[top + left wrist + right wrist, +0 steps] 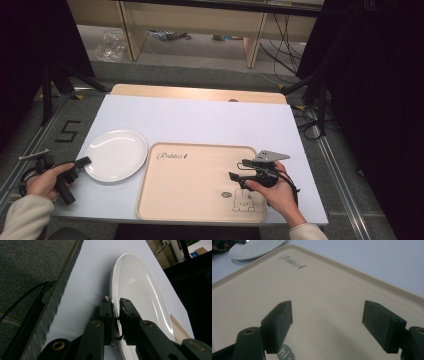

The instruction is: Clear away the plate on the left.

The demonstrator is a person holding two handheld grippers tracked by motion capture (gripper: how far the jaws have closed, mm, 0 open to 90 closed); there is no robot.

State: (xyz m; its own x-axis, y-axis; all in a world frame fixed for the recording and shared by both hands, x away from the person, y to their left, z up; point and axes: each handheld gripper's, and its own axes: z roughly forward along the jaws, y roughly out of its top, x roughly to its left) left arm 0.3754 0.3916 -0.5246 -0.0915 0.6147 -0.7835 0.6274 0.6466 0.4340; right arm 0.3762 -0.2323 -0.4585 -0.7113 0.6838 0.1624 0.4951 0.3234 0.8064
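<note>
Grey floor (200, 67) — wooden shelving (200, 20)

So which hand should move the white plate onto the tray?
Probably the left. The left gripper is pinching the white plate's rim, while the right gripper hangs open over the tray.

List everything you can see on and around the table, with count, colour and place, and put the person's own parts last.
plate: one, white, left part of the table, beside the tray, its near-left rim pinched
tray: one, beige, with "Rabbit" lettering and a rabbit drawing, front middle of the table
table cover: one, white, over the tabletop
shelf unit: one, light wood, on the floor behind the table
cables: several, black, on the floor at back right
left gripper: one, black, shut on the plate's rim, at the table's left edge
right gripper: one, black, jaws open over the tray's right part
hands: two, each holding a gripper, at the near edge
</note>
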